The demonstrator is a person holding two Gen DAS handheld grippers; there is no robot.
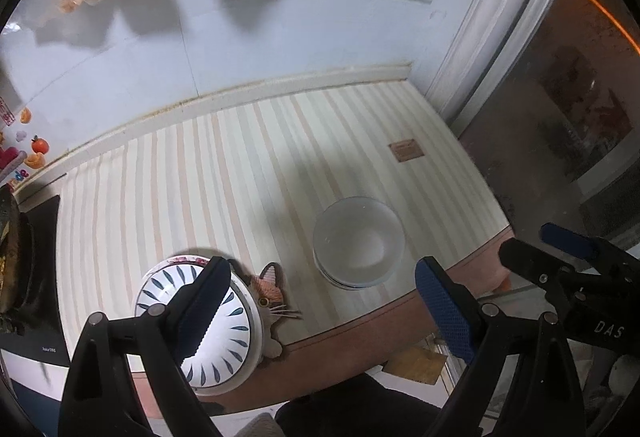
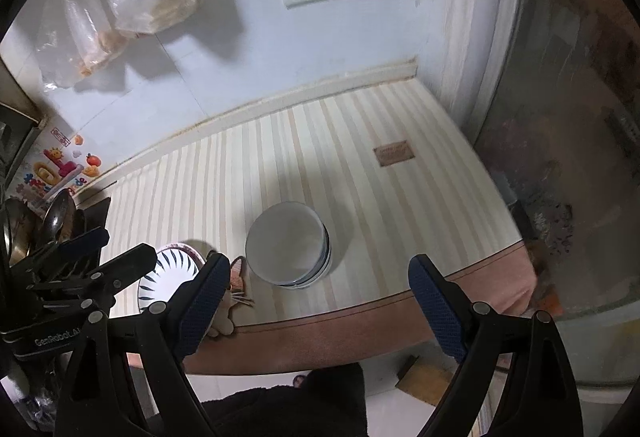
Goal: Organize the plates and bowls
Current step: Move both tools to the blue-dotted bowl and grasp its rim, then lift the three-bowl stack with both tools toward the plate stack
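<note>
2 grippers, left gripper (image 1: 320,301) and right gripper (image 2: 316,301), jaws wide, empty, above white bowls (image 2: 288,243).

Dim overhead light casts soft shadows; fisheye edges bend and darken, slight blur.

Both wrist views look steeply down, sharing the striped counter (image 1: 240,165) from above.

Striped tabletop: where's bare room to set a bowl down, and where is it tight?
Free: the wide stretch of the striped tabletop between the back wall ledge and the stack of white bowls, and the right side around the small brown patch. Crowded: the front left edge, where the blue-patterned bowl sits against the cat-shaped mat, near the utensils.
</note>
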